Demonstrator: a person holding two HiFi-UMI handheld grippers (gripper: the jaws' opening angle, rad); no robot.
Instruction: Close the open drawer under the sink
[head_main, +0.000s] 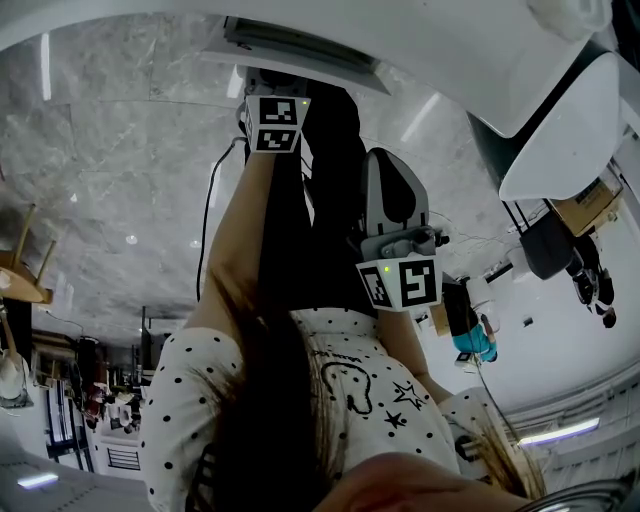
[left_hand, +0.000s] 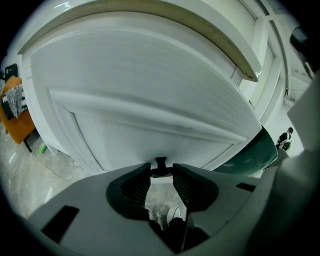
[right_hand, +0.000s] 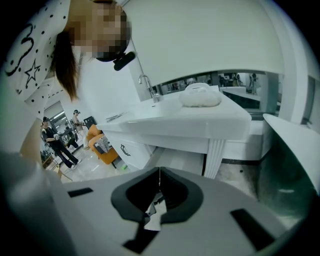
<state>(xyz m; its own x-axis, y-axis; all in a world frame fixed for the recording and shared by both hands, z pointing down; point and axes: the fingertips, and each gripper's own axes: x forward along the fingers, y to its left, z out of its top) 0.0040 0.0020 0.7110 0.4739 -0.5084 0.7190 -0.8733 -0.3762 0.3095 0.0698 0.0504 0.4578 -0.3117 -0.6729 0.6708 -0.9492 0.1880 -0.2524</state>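
Drawer front (left_hand: 150, 110) is standing just beyond the left hand-held gripper (left_hand: 161, 172), whose jaws are narrowly pinching its black handle (left_hand: 160, 162). Right hand-held gripper (right_hand: 159, 175) is idling, jaws together and empty. By my judgement the closing is now calling for a straight inward push.

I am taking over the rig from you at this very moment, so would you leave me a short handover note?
Left gripper: jaws closed in on the small black handle of the white drawer front, which fills its view.
Right gripper: jaws together, empty, held away from the sink counter and facing it.
Done: the handle appears to be gripped.
Left: push the drawer home, then let go. These views do not show whether it is flush with the cabinet yet.
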